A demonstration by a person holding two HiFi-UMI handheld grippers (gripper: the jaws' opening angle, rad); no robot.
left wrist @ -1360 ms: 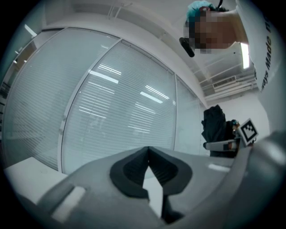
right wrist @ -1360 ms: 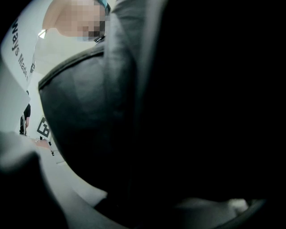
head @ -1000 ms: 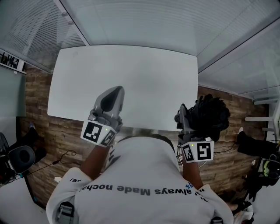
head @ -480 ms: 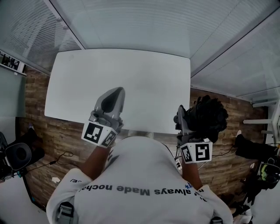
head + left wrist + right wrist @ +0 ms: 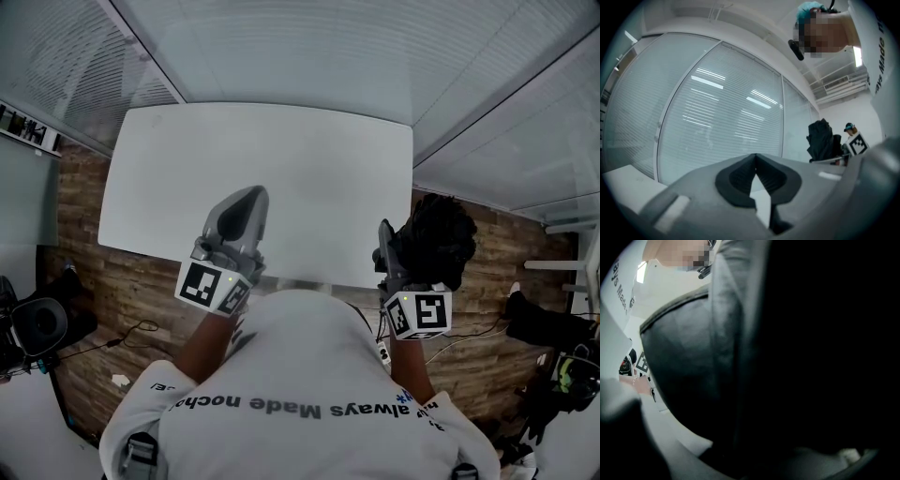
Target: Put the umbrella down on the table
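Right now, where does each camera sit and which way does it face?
Head view: on the person's head, steeply down at the white table; printed shirt, left gripper, right gripper show.
Left gripper view: on the left gripper, level along its shut jaws toward window blinds; shirt edge shows.
Right gripper view: on the right gripper, straight into the black umbrella it grips; shirt shows.
Shared: umbrella and shirt appear in all three.

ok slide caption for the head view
Black umbrella held in the right gripper beside the right edge of the white table; left gripper shut and empty over its near edge
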